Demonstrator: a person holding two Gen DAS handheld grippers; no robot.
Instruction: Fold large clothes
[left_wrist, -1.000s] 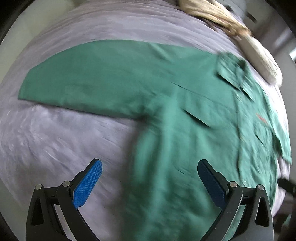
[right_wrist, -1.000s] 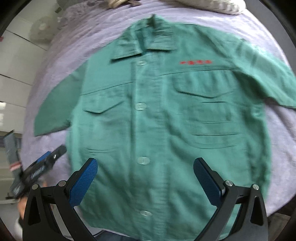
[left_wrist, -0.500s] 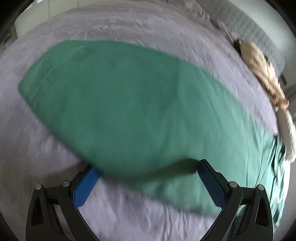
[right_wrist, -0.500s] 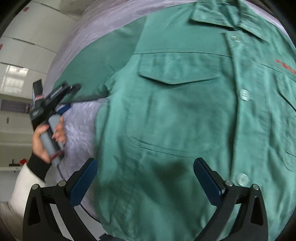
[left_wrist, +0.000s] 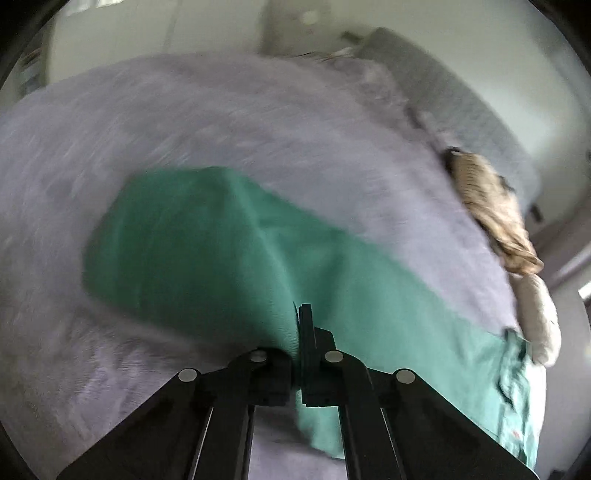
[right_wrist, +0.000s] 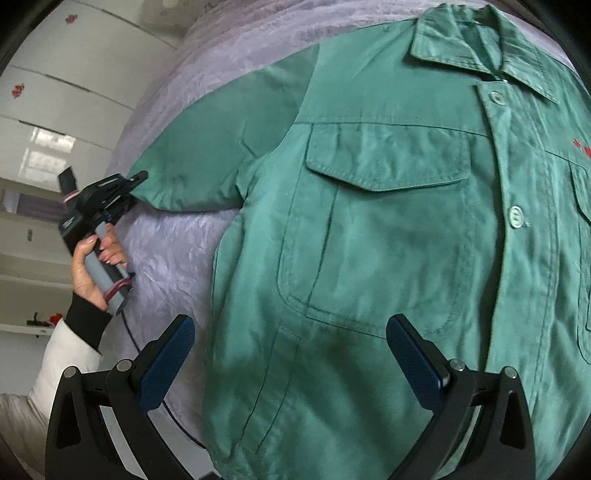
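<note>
A green button-up shirt (right_wrist: 388, 229) lies front-up on a lilac bedspread (right_wrist: 177, 251), collar at the top right of the right wrist view. Its left sleeve (left_wrist: 207, 251) stretches across the spread in the left wrist view. My left gripper (left_wrist: 297, 317) is shut on the cuff end of that sleeve, the cloth pinched between the black fingers; the right wrist view shows the same gripper (right_wrist: 138, 177) held by a hand at the sleeve's tip. My right gripper (right_wrist: 291, 347) hovers open over the shirt's lower front, below the chest pocket (right_wrist: 384, 155), with nothing pressed between its blue pads.
A beige knitted garment (left_wrist: 495, 218) and a white one (left_wrist: 543, 325) lie at the bed's right edge near a grey headboard (left_wrist: 472, 110). White cupboards (right_wrist: 55, 92) stand beyond the bed on the left. A person's hand and white sleeve (right_wrist: 66, 354) are at the lower left.
My left gripper went from wide open to shut on the sleeve end. The right gripper dropped closer over the shirt front earlier, then held still, staying open.
</note>
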